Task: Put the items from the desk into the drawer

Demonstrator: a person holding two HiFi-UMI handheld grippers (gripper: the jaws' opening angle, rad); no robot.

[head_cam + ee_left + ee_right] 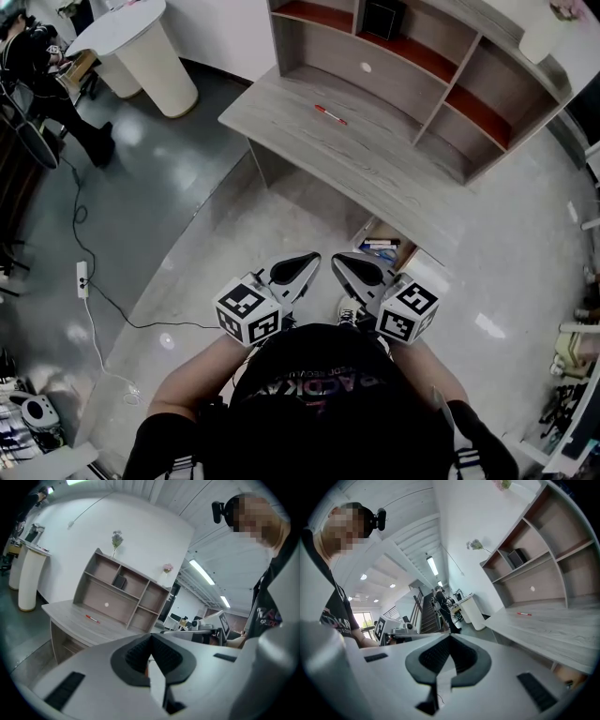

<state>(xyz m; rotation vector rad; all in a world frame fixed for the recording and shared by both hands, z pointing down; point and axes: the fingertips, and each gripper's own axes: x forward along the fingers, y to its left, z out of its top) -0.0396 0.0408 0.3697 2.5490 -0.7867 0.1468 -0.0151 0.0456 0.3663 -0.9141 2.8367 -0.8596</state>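
1. Standing back from the desk (375,159), I judge the step in hand to be the approach for another pick-up. One item, a red pen (330,114), is left on the top. The drawer (368,232) is pulled out under the desk's near edge, with a few pen-like things lying in it.
2. My left gripper (302,265) has its jaws pressed together with nothing between them, and I hold it close in front of my chest.
3. My right gripper (349,266) is the same, closed and empty. It sits just beside the left one, and the two tips angle towards each other.
4. The red pen lies flat on the bare wood, well ahead of both grippers and roughly on the line that runs out between them. Nothing else lies near it.
5. The drawer is much nearer, just ahead of and below the right gripper's tip.
6. The next move, as I judge it, calls for stepping in and carrying one gripper forward over the desk edge. Its jaws must then part enough to straddle the pen across its length and come right down to the wood. The pen is thin and low, so it may roll or slip from a shallow grip.
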